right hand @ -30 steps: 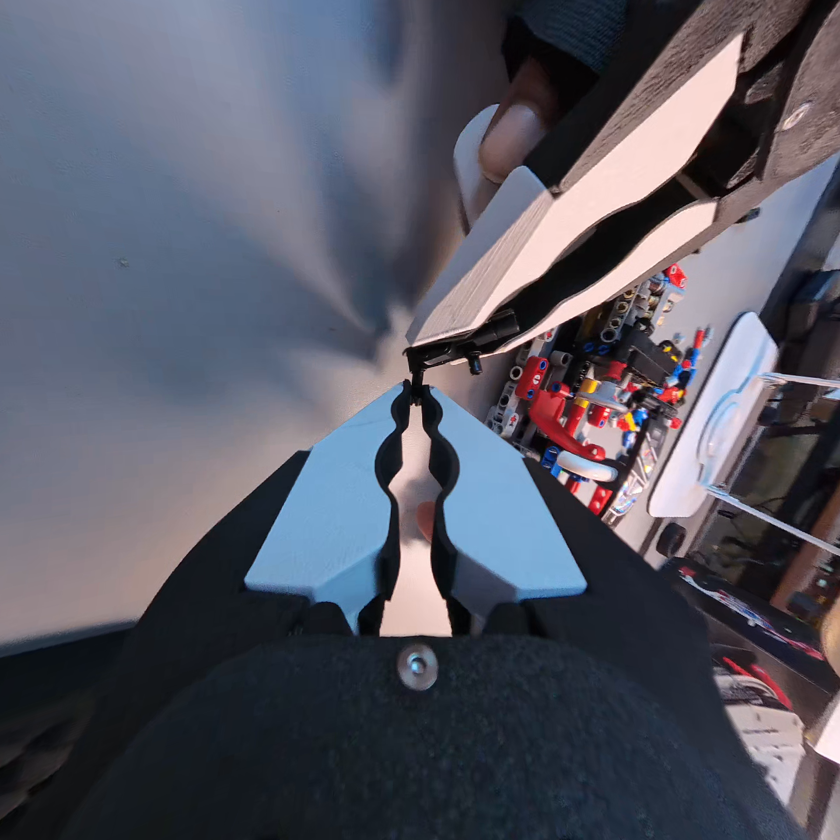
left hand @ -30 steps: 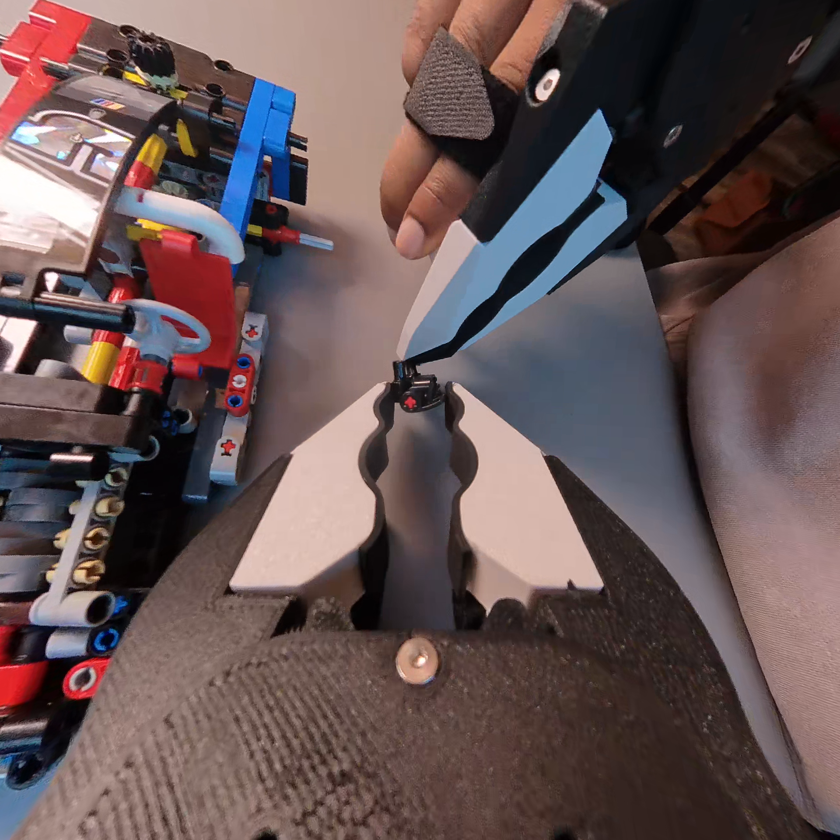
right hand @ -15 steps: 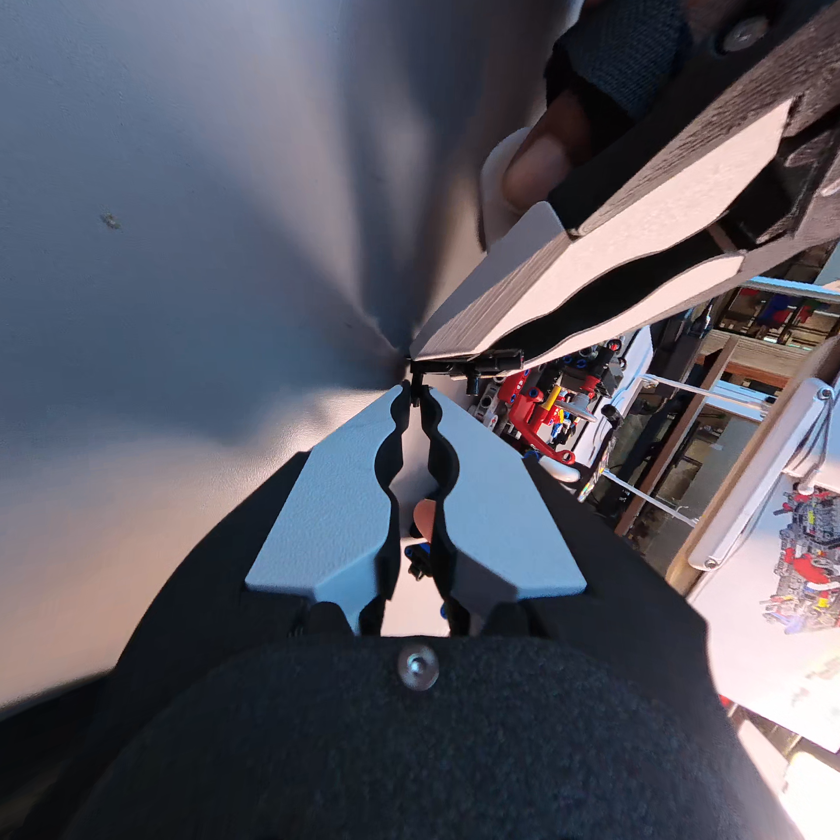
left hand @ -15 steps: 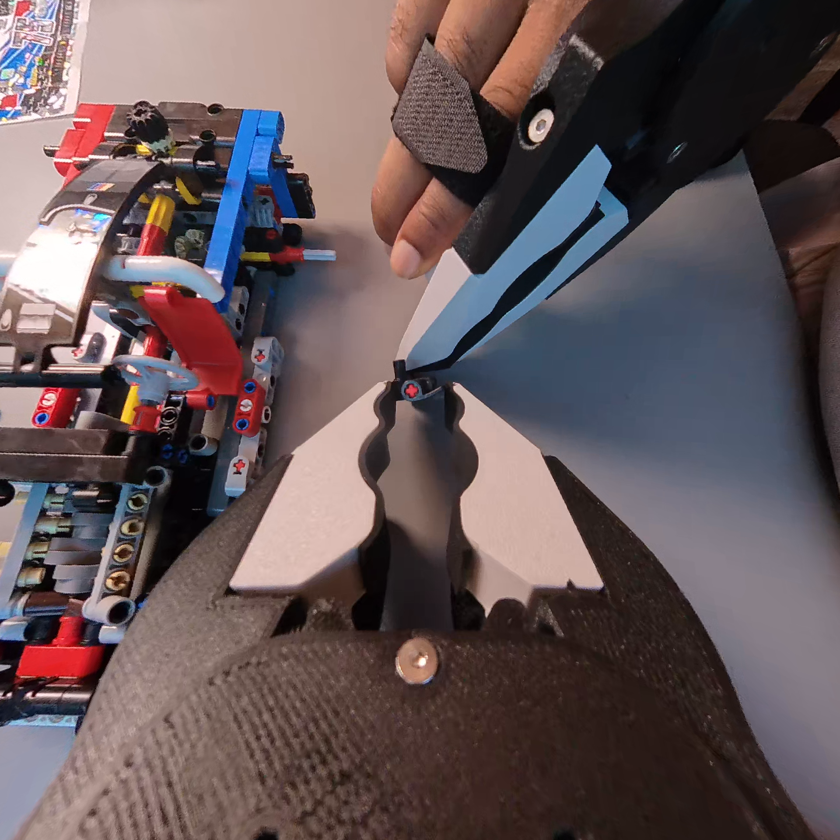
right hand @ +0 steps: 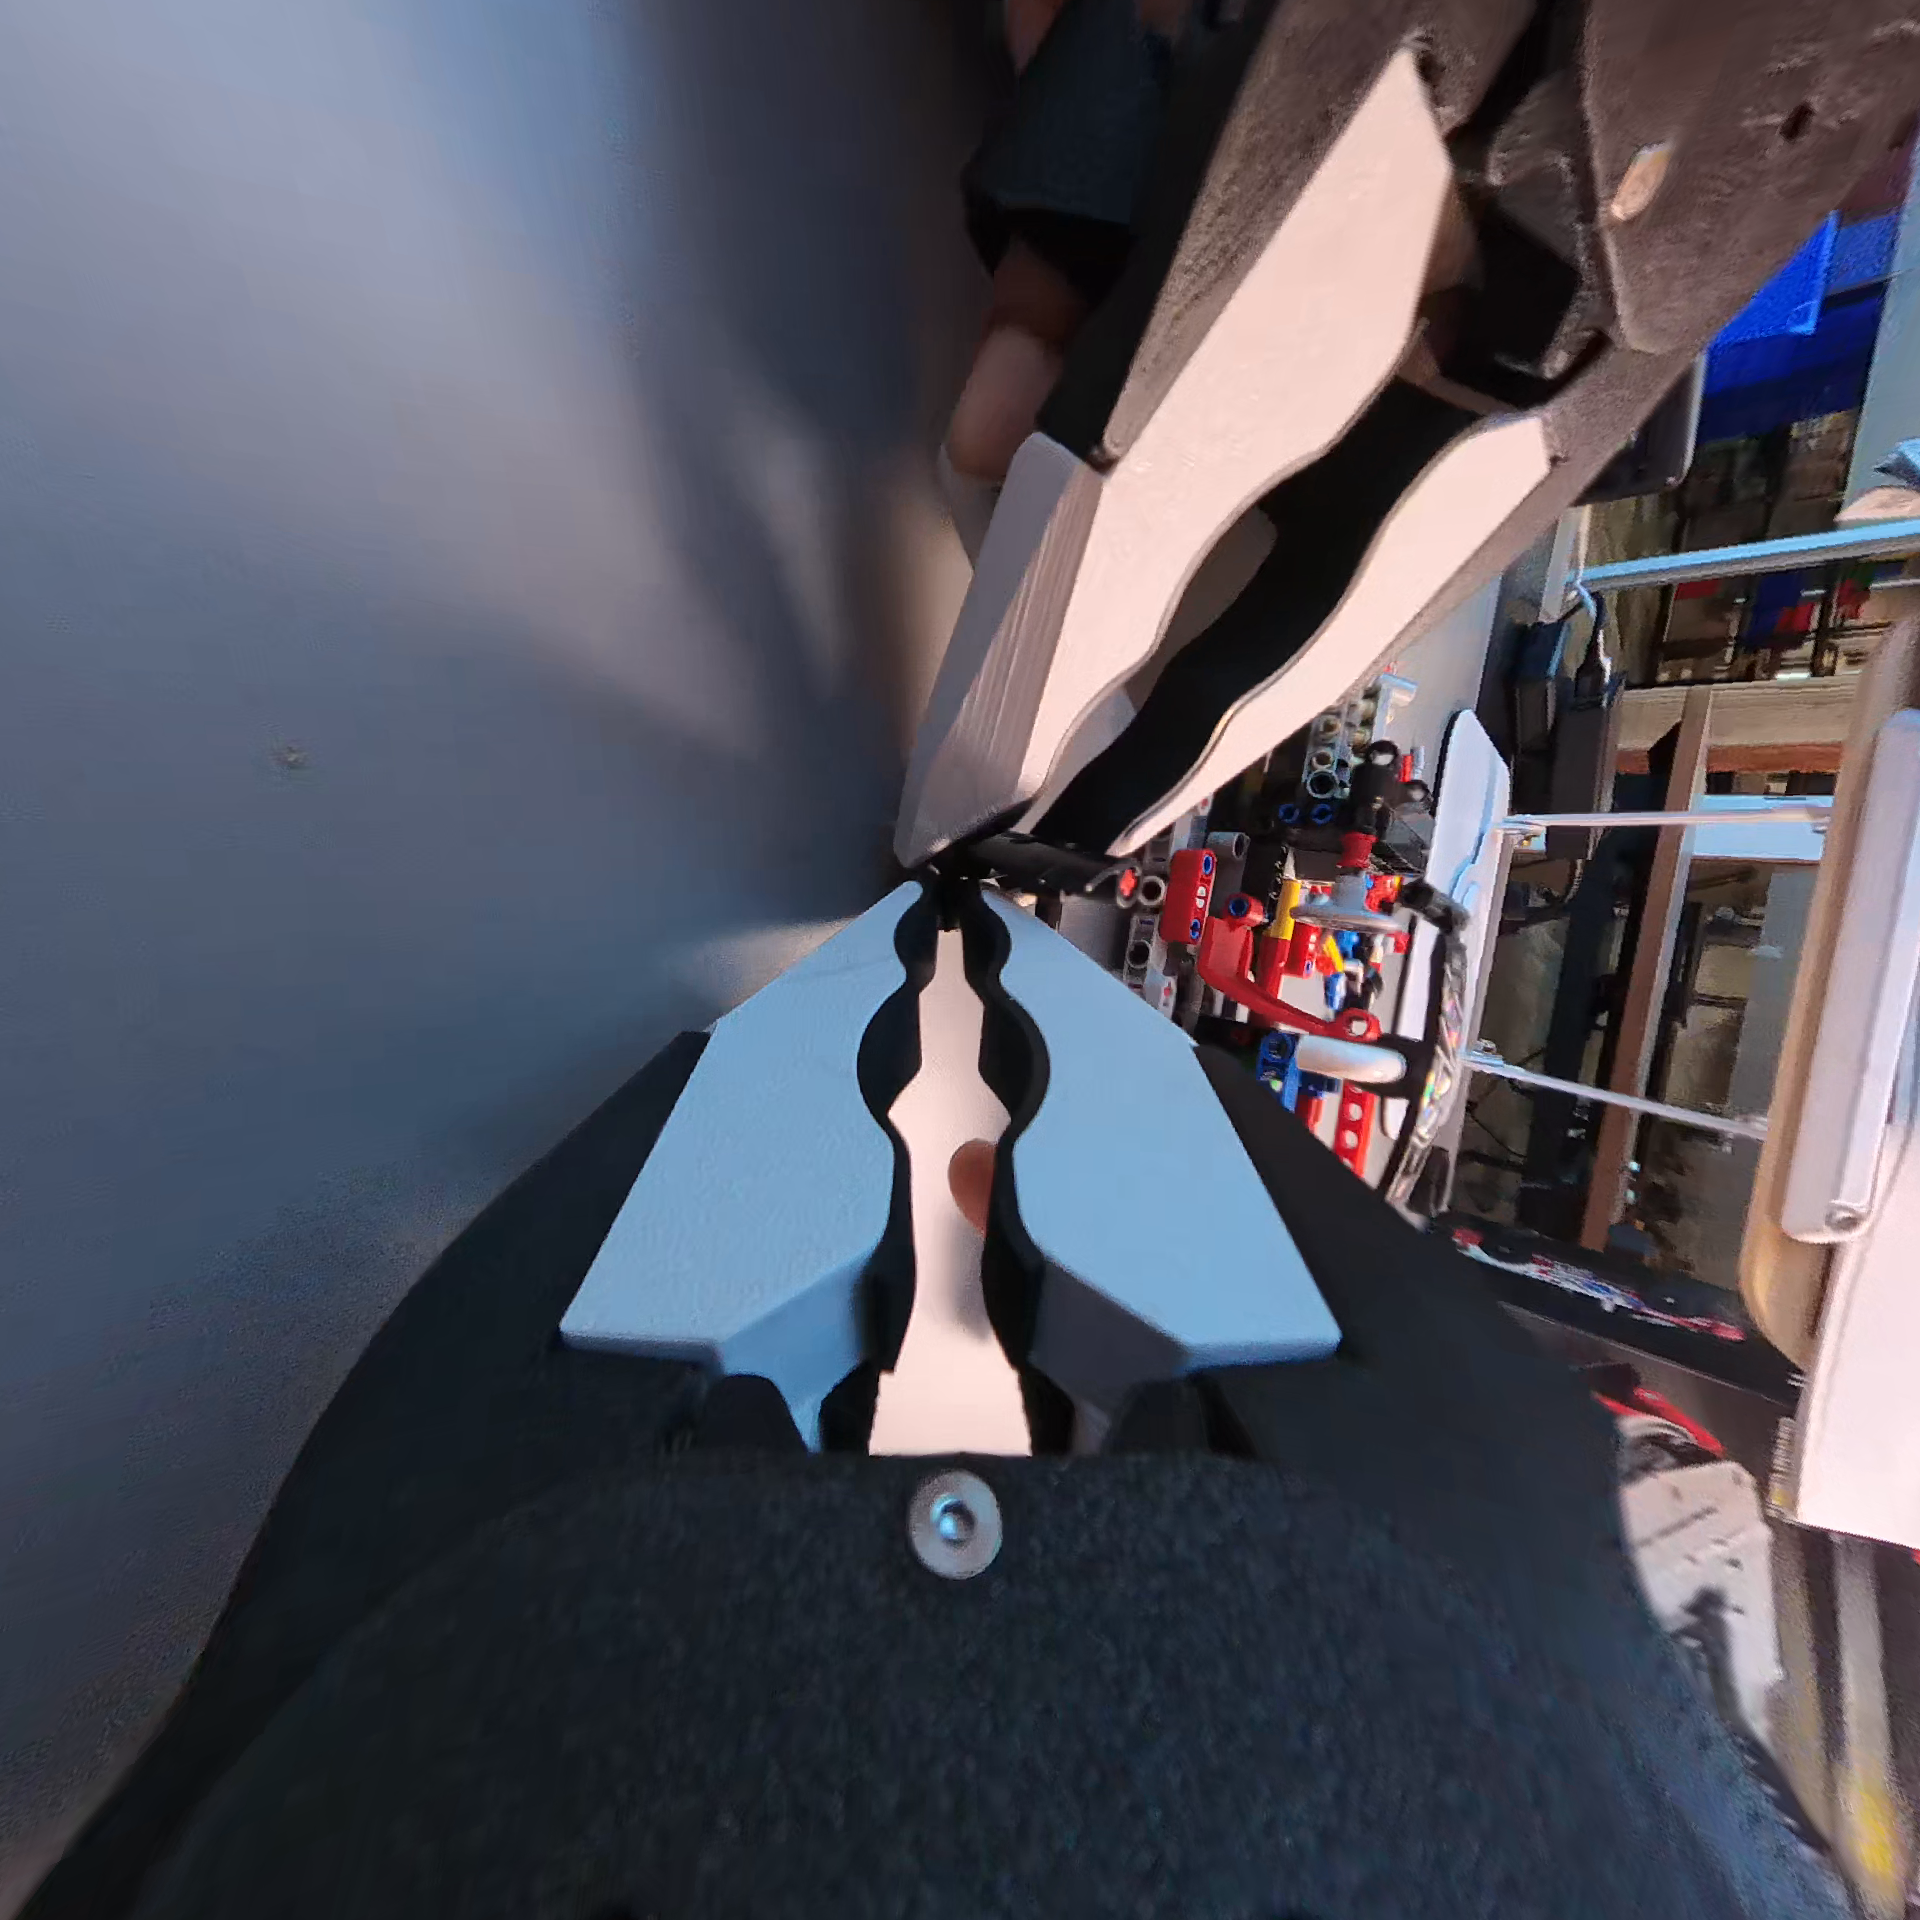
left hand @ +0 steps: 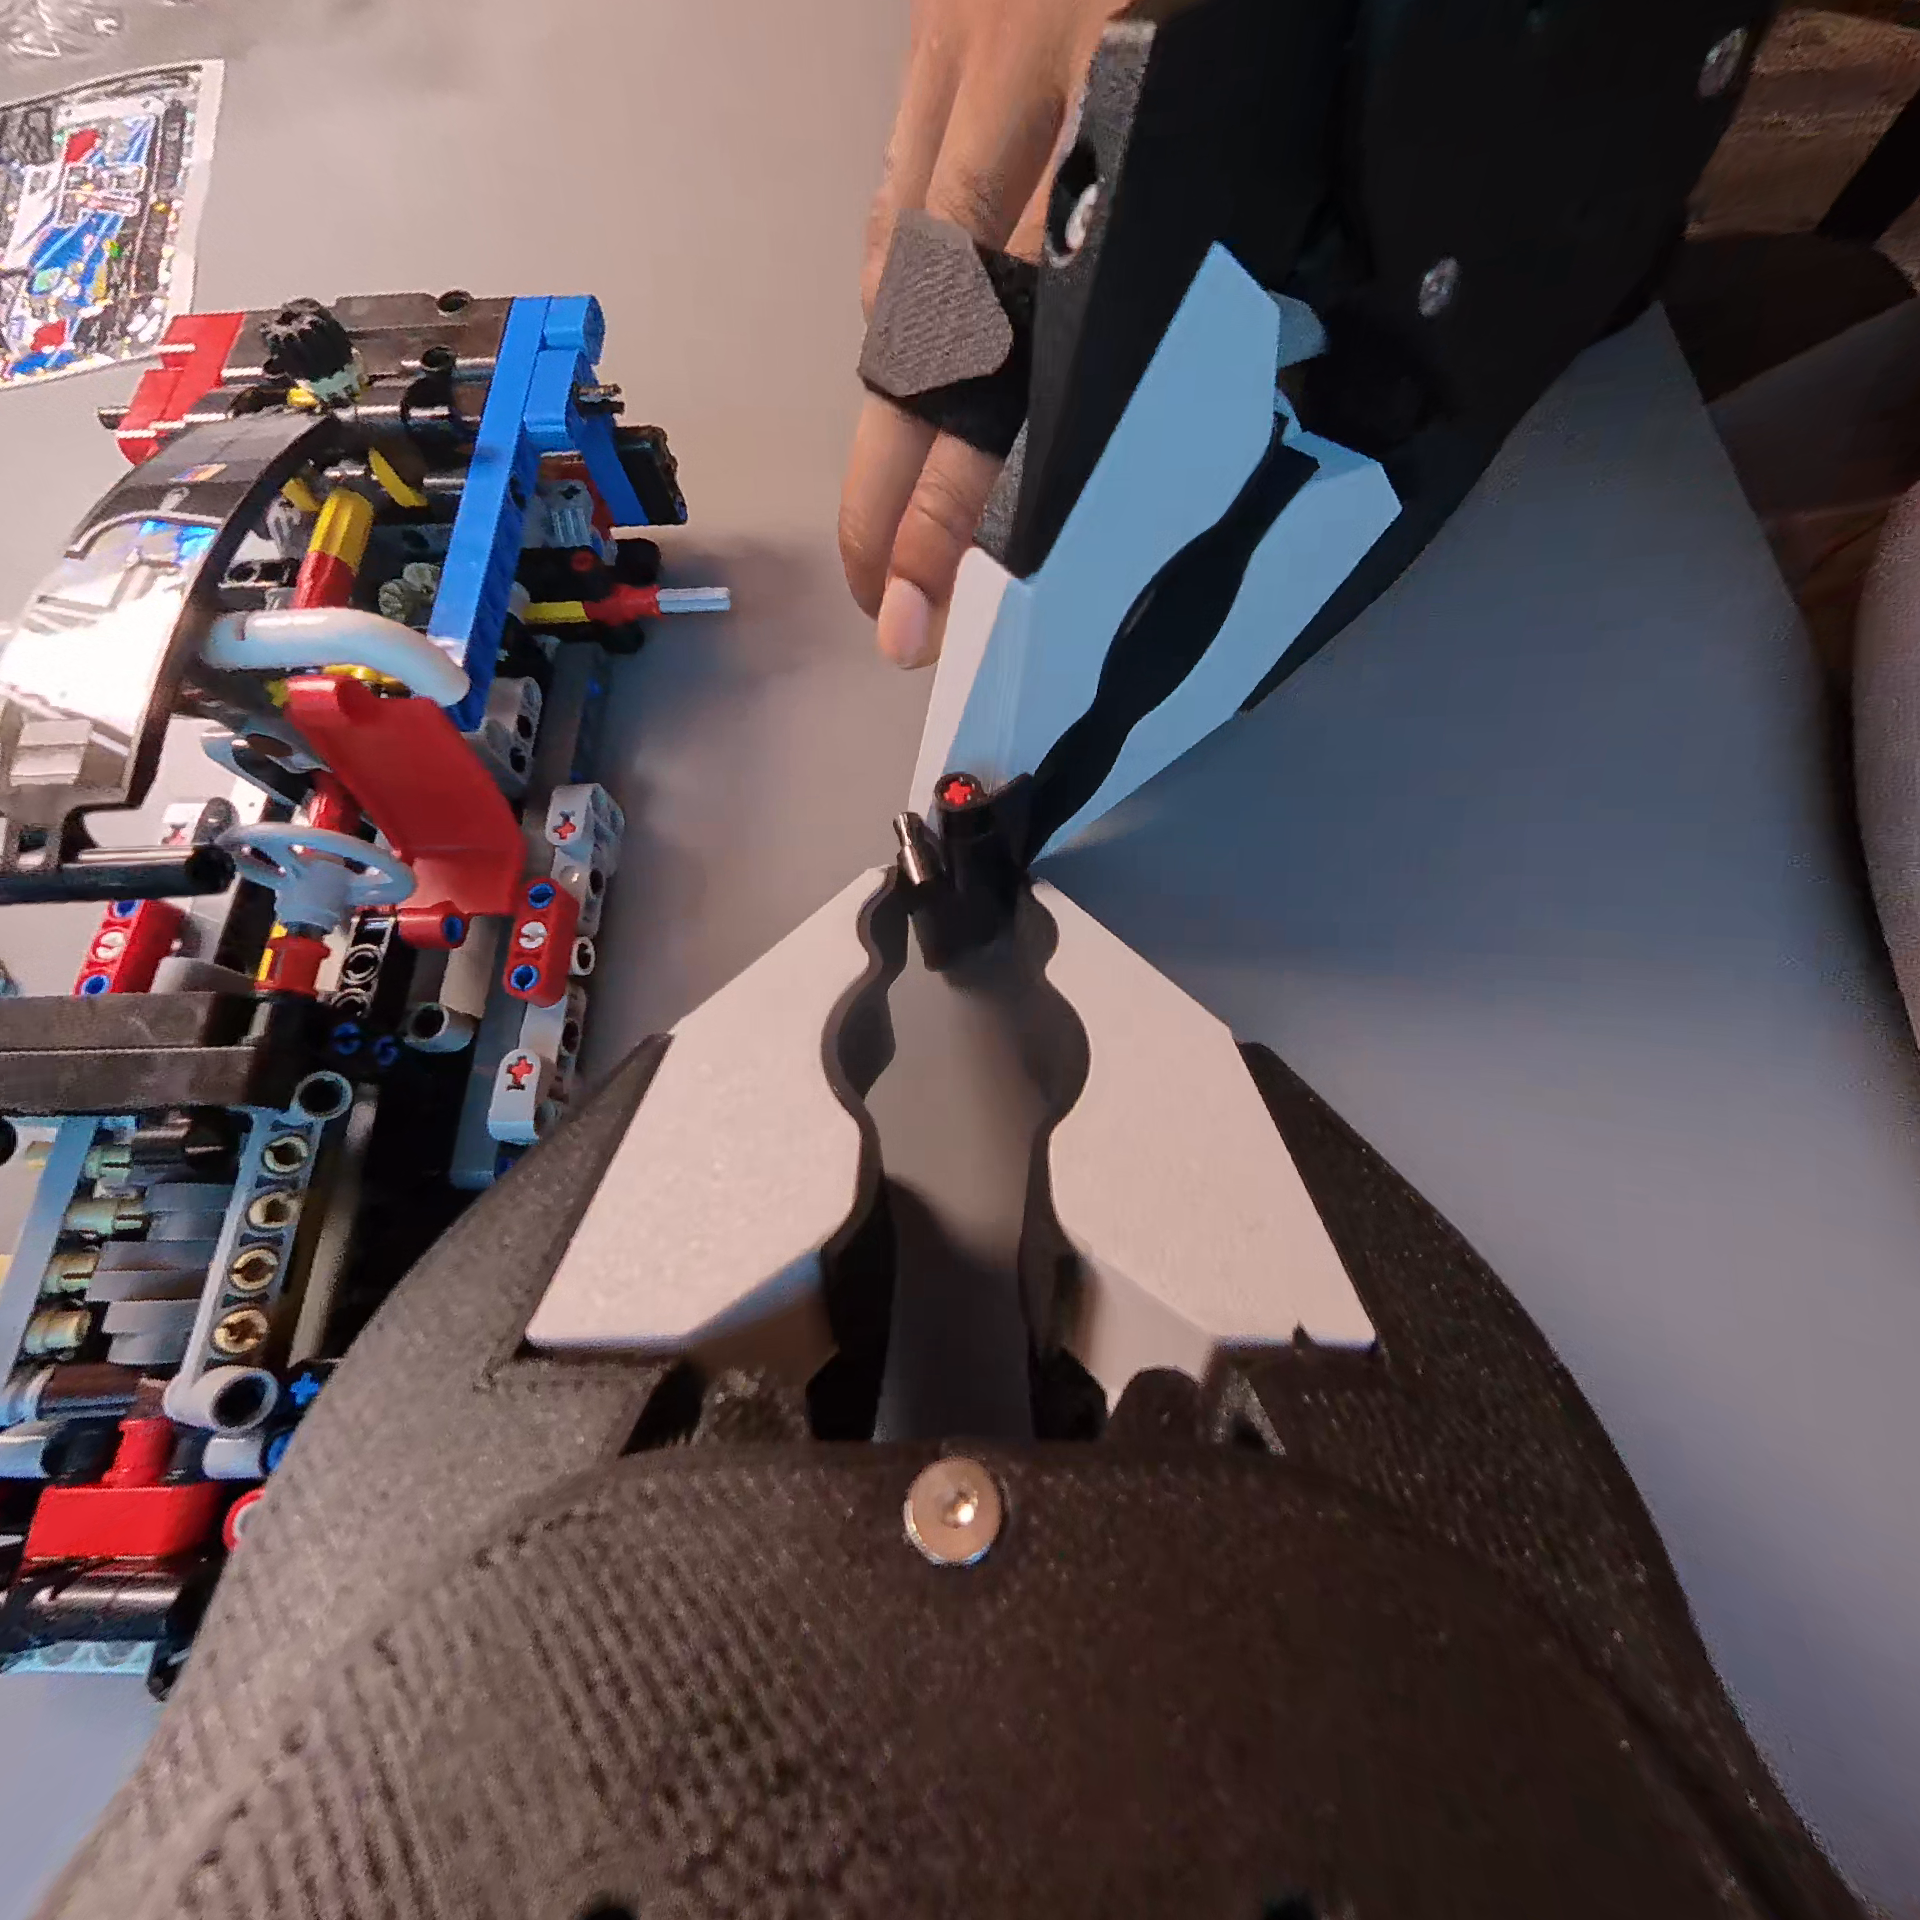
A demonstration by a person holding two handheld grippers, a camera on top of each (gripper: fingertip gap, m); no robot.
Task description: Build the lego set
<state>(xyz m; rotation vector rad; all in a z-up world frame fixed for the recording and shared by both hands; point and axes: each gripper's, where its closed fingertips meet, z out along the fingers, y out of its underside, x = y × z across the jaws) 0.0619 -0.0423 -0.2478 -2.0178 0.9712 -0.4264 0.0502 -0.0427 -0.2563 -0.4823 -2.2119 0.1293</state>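
A small black connector piece (left hand: 961, 847) with a red axle end sits between both grippers above the grey table (left hand: 1455, 987). My left gripper (left hand: 956, 899) is shut on its lower part. My right gripper (left hand: 1023, 836) comes in from the upper right, tip to tip with the left, and touches the same piece. In the right wrist view my right gripper (right hand: 943, 896) is almost fully shut on a thin black stub of the piece (right hand: 1039, 857), with the left gripper (right hand: 1013, 842) opposite. The part-built lego vehicle (left hand: 343, 790) stands to the left and also shows in the right wrist view (right hand: 1288, 935).
A printed sheet (left hand: 94, 208) lies at the table's far left corner. A person's hand (left hand: 925, 416) grips the right gripper's handle. Grey cloth (left hand: 1896, 831) lies past the table's right edge. A white board (right hand: 1475, 831) and shelving stand behind the vehicle. Less than 4 cm separates the two grippers' tips.
The black piece has turned between the grippers, so its red axle end now points up. Both grippers stay joined at it and have tilted, showing more of the vehicle and table.
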